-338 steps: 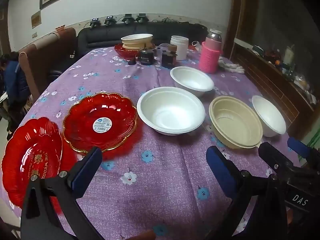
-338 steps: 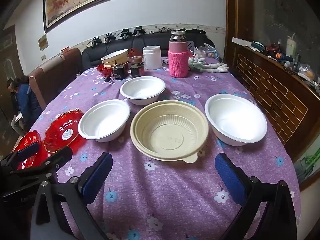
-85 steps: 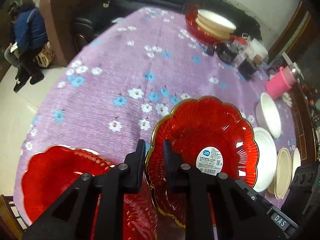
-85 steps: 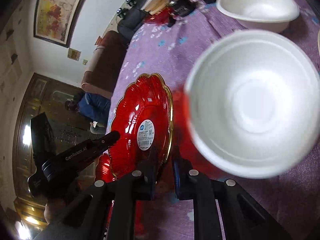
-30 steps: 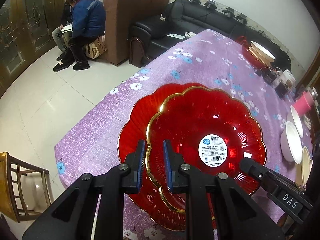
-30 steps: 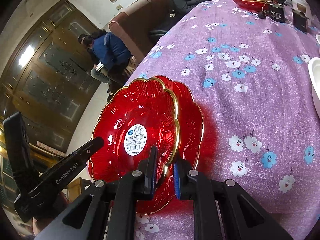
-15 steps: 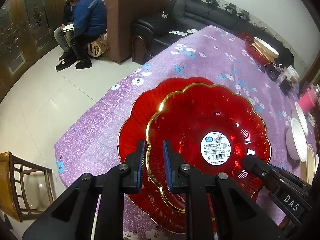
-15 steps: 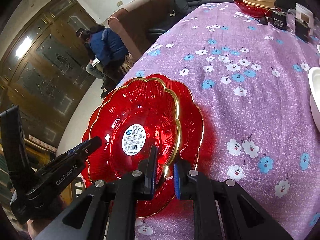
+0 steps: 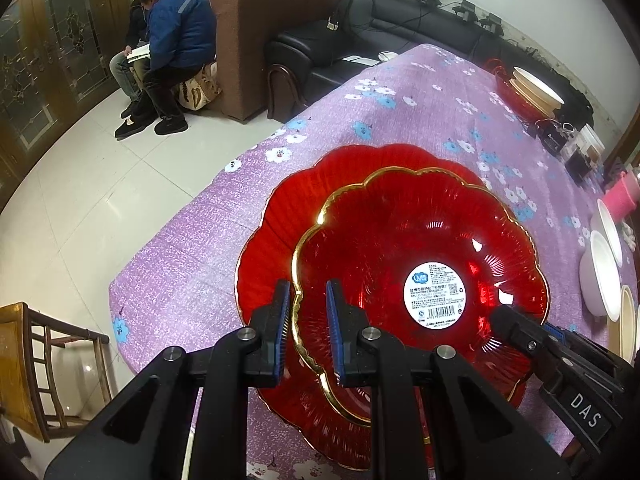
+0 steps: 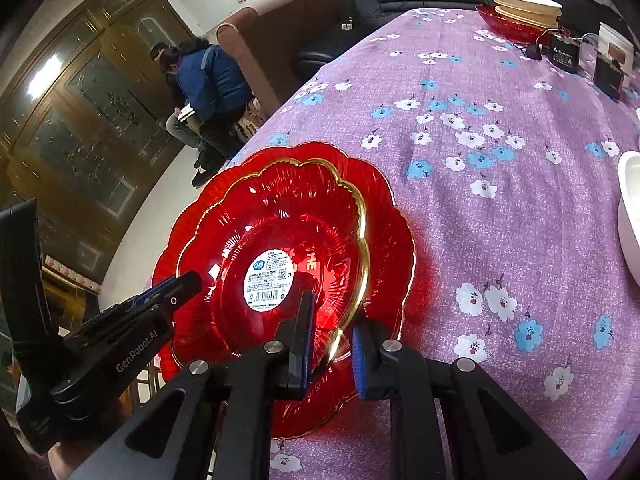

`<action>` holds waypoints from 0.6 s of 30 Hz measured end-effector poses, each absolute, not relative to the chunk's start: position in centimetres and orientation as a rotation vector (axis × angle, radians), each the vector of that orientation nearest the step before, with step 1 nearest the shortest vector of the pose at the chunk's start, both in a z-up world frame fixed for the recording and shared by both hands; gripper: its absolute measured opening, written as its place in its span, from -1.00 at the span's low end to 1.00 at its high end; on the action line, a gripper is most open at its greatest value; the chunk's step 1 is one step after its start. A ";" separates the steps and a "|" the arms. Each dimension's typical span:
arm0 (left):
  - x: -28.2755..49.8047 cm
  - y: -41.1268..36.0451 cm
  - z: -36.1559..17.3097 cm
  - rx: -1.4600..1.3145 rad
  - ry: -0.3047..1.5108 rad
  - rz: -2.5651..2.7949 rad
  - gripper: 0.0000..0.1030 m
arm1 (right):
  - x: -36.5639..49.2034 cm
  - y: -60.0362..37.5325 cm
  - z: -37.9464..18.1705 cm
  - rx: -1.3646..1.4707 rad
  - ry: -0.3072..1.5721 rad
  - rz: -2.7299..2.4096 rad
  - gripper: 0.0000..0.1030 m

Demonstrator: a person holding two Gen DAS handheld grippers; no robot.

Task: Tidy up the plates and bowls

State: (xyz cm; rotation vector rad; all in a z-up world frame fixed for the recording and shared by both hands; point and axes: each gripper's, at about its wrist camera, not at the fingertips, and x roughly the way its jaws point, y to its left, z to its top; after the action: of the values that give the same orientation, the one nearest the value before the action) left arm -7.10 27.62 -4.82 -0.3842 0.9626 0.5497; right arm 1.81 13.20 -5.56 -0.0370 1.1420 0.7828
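**Two red plates nested at the near-left corner of the table**

Left wrist view: the left gripper (image 9: 306,334) is clamped on the near-left rim of the gold-rimmed red plate (image 9: 400,248), one blue pad outside the rim and one inside. This plate, with a round white label (image 9: 435,295) at its centre, sits inside the larger red plate (image 9: 304,196), which lies on the purple flowered tablecloth (image 9: 420,100) close to the table's near-left corner. The right gripper (image 9: 520,330) reaches in from the right, its tip at the upper plate's near-right rim. At the right edge of the picture stand white bowls (image 9: 600,276), with a pink cup (image 9: 622,200) beyond them. At the far end of the table a stack of pale dishes (image 9: 534,88) rests on another red dish. Off the table to the left, people sit by a brown armchair (image 9: 260,24), and a wooden chair (image 9: 44,364) stands on the tiled floor.

Right wrist view: the right gripper (image 10: 332,346) straddles the gold rim of the upper plate at its near edge; its jaws are opening, a narrow gap showing on either side of the rim, so the pads no longer press on it. The left gripper comes in from the lower left, closed on the far-left rim. Both plates sit near the table's left edge. A white bowl shows at the right border.
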 end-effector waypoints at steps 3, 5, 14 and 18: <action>-7.1 27.7 -4.9 -0.383 0.964 0.550 -0.70 | 1.8 13.2 -5.6 -0.041 1.139 0.780 -0.66; -7.0 27.7 -4.9 -0.386 0.964 0.553 -0.70 | 1.8 13.2 -5.6 -0.040 1.143 0.779 -0.66; -7.0 27.5 -4.7 -0.383 0.960 0.564 -0.70 | 1.4 13.3 -5.2 -0.050 1.132 0.780 -0.64; -7.2 27.5 -4.3 -0.388 0.946 0.569 -0.70 | 1.2 13.1 -4.8 -0.051 1.120 0.778 -0.46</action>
State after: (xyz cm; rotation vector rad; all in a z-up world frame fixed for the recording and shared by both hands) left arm -7.18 27.47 -4.32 -0.3885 0.9463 0.5688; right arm 1.17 13.15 -4.77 -0.0508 1.1198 0.7778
